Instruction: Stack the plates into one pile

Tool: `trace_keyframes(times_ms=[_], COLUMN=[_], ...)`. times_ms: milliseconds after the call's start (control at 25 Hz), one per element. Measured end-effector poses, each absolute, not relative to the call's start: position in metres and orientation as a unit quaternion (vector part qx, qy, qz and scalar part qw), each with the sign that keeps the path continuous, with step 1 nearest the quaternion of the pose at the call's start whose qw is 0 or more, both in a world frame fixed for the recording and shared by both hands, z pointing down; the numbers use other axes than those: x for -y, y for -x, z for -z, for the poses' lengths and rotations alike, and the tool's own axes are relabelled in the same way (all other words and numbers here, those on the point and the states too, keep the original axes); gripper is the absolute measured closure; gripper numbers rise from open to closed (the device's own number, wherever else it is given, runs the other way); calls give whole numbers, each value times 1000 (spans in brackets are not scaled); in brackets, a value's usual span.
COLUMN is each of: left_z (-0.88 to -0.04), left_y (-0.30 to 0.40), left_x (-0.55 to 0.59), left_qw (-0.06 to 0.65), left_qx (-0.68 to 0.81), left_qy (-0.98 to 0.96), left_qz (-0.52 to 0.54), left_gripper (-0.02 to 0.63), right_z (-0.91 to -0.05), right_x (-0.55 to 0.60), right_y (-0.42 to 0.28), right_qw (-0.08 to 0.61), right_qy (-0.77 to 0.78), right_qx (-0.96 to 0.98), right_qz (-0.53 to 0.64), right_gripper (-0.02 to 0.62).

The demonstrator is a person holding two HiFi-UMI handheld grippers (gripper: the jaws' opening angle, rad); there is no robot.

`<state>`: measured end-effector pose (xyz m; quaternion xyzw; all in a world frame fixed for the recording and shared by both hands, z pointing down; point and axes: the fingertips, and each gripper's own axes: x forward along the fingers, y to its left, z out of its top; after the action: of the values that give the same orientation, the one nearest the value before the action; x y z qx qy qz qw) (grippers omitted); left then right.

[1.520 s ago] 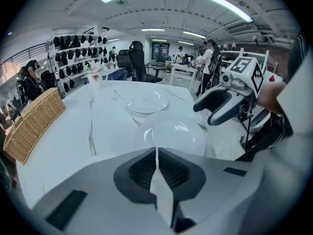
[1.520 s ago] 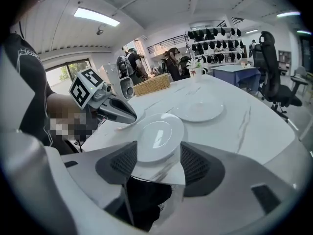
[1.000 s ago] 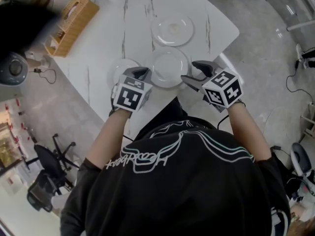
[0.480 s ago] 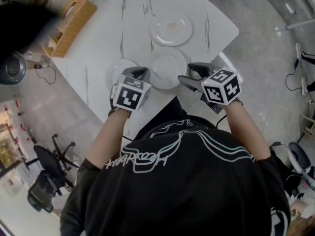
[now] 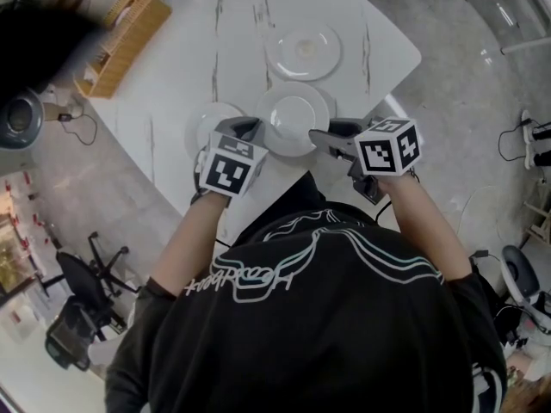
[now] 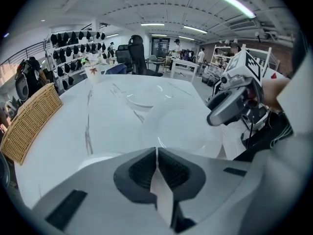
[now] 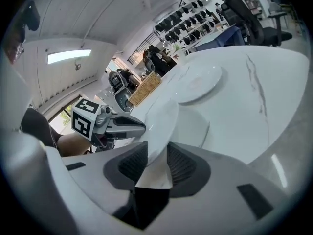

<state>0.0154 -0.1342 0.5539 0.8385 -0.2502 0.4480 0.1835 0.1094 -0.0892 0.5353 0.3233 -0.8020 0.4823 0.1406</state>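
Three white plates lie on the white marble table (image 5: 185, 67): a far plate (image 5: 303, 50), a middle plate (image 5: 291, 117) and a smaller left plate (image 5: 211, 123). My right gripper (image 5: 327, 132) is at the middle plate's right rim. Its jaws are closing, and in the right gripper view the middle plate's rim (image 7: 164, 121) fills the gap between the pads of the right gripper (image 7: 157, 153). My left gripper (image 5: 245, 127) sits between the left plate and the middle plate. In the left gripper view the left gripper (image 6: 156, 153) is shut with nothing past its tips; the middle plate (image 6: 181, 126) lies just ahead.
A wicker basket (image 5: 129, 34) stands on the table's far left part. The near table edge runs right under both grippers, against the person's body. An office chair (image 5: 82, 286) and a round grey device (image 5: 19, 119) are on the floor to the left.
My right gripper has rolled, edged left to the middle plate's rim, and its jaws have narrowed around that rim. The left gripper and the plates have stayed put.
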Motion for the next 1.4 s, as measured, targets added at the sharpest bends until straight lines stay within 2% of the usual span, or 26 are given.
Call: trace_keyframes(times_ms=[80, 600, 1160, 1400], left_z=[-554, -544, -514, -500], left_y=[-15, -8, 32, 68], left_x=[134, 133, 123, 112], left_qw=[188, 202, 233, 248], left_qx=[251, 261, 325, 385], left_qy=[-840, -850, -851, -832], left_qz=[-443, -411, -340, -313], left_gripper=[572, 572, 572, 572], right_z=[-537, -532, -495, -470], right_x=[89, 99, 108, 111], right_y=[-110, -115, -98, -78], right_qw=[134, 35, -9, -6], right_qy=[-325, -330, -289, -253], right_qx=[795, 744, 758, 781], right_qz=[-495, -580, -584, -570], right_gripper=[475, 550, 555, 555])
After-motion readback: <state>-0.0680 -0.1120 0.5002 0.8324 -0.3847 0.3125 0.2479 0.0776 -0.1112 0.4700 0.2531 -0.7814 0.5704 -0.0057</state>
